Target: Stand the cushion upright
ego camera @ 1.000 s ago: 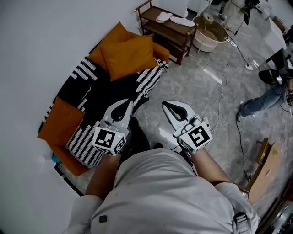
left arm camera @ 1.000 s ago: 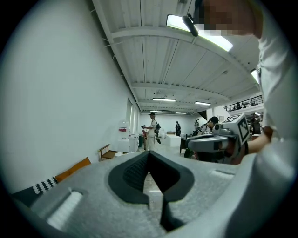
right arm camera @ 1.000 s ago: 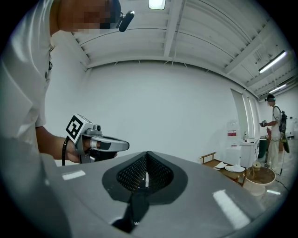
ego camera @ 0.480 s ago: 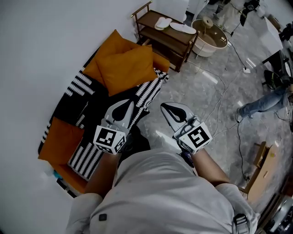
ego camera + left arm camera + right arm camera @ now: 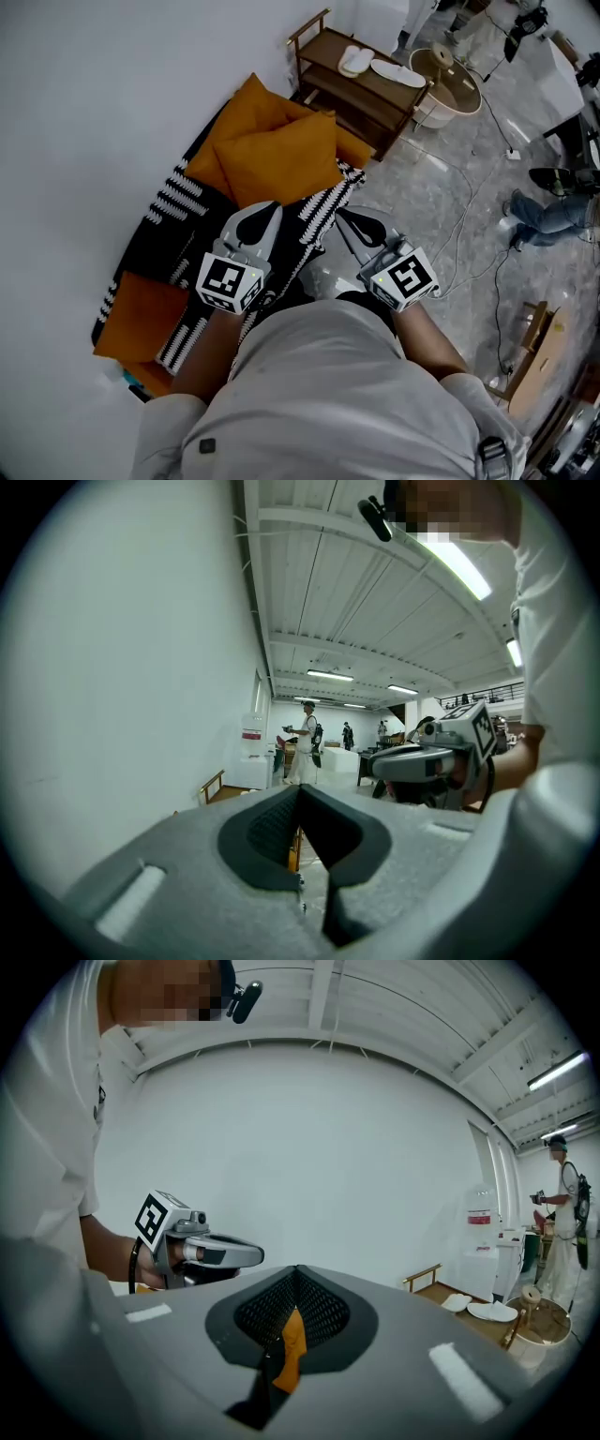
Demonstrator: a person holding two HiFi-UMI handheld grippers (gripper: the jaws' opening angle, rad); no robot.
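In the head view an orange cushion (image 5: 281,159) lies flat on a sofa with a black-and-white striped cover (image 5: 173,202). A second orange cushion (image 5: 251,105) sits behind it against the wall. A third (image 5: 141,314) lies at the sofa's near end. My left gripper (image 5: 262,214) is shut and empty, its tip just short of the nearest cushion, over the cover. My right gripper (image 5: 349,217) is also shut and empty, at the sofa's front edge. In the right gripper view the shut gripper (image 5: 295,1274) lets a sliver of orange show below its tips, with the left gripper (image 5: 202,1251) beside it.
A low wooden rack (image 5: 366,80) with white slippers stands beyond the sofa, next to a round tub (image 5: 455,84). Cables (image 5: 459,225) trail over the grey floor. A person's legs (image 5: 553,202) and a cardboard piece (image 5: 539,347) are at the right.
Both grippers have moved forward together toward the sofa; the orange cushions and striped cover now lie closer under their tips. The jaws stayed shut.
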